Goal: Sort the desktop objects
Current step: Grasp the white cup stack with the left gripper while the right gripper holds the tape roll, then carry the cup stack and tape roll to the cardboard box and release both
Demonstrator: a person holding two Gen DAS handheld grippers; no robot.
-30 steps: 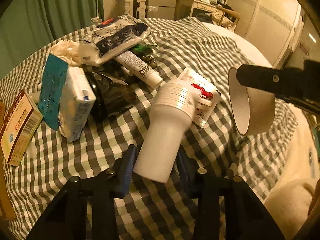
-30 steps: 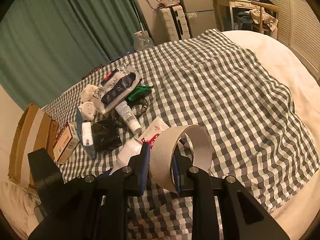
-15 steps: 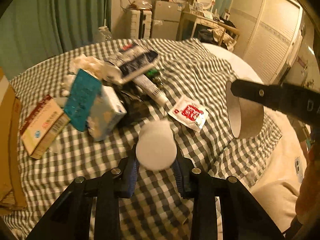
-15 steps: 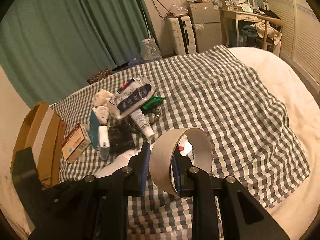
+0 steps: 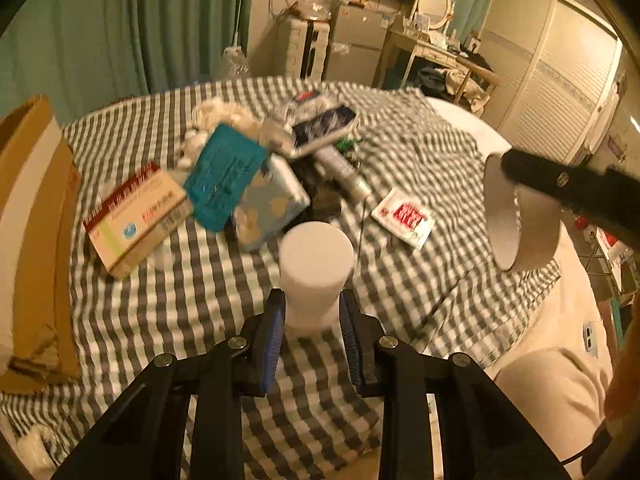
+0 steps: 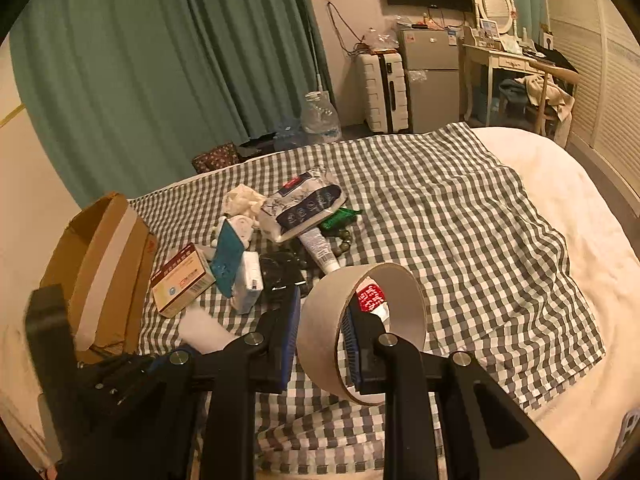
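Note:
My left gripper [image 5: 312, 312] is shut on a stack of white paper cups [image 5: 314, 268], held base-up above the checked cloth. It also shows in the right wrist view [image 6: 204, 330]. My right gripper [image 6: 320, 336] is shut on the wall of a brown tape roll [image 6: 320, 320], lifted off the cloth; the roll shows at the right of the left wrist view [image 5: 520, 216]. On the cloth lies a pile: a red-and-white medicine box [image 5: 140, 216], a teal packet [image 5: 224, 176], a tissue pack [image 5: 272, 204], a white tube [image 5: 340, 168], a red-and-white sachet [image 5: 404, 216].
An open cardboard box [image 6: 96, 264] stands at the cloth's left edge, also in the left wrist view [image 5: 32, 240]. A white duvet [image 6: 580, 208] lies beyond the cloth on the right. Curtains, a suitcase and a small fridge stand behind.
The left gripper has lifted the cup stack off the cloth and tipped it upright. Both grippers have risen and pulled back from the pile, the right still holding the tape roll.

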